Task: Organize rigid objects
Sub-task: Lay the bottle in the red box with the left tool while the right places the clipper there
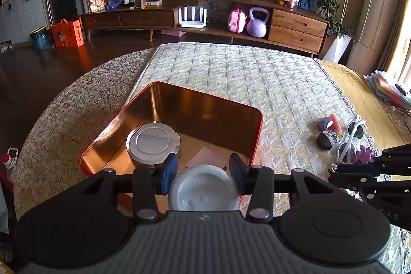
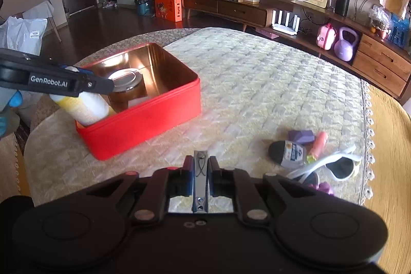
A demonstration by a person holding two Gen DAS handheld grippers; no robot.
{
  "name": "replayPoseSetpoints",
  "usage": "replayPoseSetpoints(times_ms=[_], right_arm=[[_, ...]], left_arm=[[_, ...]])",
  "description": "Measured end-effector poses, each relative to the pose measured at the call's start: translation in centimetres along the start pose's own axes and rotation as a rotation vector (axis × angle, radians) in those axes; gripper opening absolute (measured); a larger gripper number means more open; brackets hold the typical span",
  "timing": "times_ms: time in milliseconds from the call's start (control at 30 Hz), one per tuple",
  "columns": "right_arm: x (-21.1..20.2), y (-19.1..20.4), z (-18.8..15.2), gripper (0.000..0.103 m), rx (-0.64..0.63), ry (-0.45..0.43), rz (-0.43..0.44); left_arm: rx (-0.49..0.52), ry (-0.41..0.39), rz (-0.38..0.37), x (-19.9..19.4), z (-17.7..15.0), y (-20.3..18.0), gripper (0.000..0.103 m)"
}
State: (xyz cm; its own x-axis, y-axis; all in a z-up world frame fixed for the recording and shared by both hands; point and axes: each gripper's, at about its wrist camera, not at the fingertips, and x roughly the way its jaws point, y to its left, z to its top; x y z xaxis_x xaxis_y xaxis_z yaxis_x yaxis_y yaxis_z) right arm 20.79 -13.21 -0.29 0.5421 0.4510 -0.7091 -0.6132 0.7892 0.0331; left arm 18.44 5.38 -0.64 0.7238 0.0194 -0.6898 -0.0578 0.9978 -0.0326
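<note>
The right gripper (image 2: 200, 171) was clamped on a metal nail clipper (image 2: 200, 181) above the quilted mat (image 2: 257, 84), the red tin (image 2: 143, 120) at its ten o'clock. The left gripper (image 1: 203, 168) pinched a white bottle (image 1: 204, 188) over the tin's near corner, a silver-lidded jar (image 1: 153, 143) inside at eleven. White sunglasses (image 2: 341, 166) and small toys lay at the right gripper's three o'clock.

The tin (image 2: 143, 117) is red outside and coppery gold inside. The bottle (image 2: 84, 107) is white fading to yellow. The quilted mat (image 2: 257, 84) is pale cream. The sunglasses (image 2: 341, 166) have white frames and dark lenses. The block (image 2: 300, 136) is purple.
</note>
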Motion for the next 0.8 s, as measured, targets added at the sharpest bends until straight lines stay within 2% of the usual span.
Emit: replayPoseSetpoints(times_ms=[400, 633, 800], right_arm=[[1.7, 2.3, 5.9, 0.01, -0.027, -0.039, 0.044], [5.1, 4.5, 9.6, 0.01, -0.045, -0.046, 0.076], [8.2, 6.0, 10.6, 0.01, -0.081, -0.012, 0.068]], left_arm=[[-0.06, -0.001, 0.007, 1.5, 1.8, 2.5, 0.044], [-0.127, 0.012, 0.004, 3.1, 2.6, 4.8, 0.044], [-0.185, 0.012, -0.009, 4.2, 2.9, 6.8, 0.044]])
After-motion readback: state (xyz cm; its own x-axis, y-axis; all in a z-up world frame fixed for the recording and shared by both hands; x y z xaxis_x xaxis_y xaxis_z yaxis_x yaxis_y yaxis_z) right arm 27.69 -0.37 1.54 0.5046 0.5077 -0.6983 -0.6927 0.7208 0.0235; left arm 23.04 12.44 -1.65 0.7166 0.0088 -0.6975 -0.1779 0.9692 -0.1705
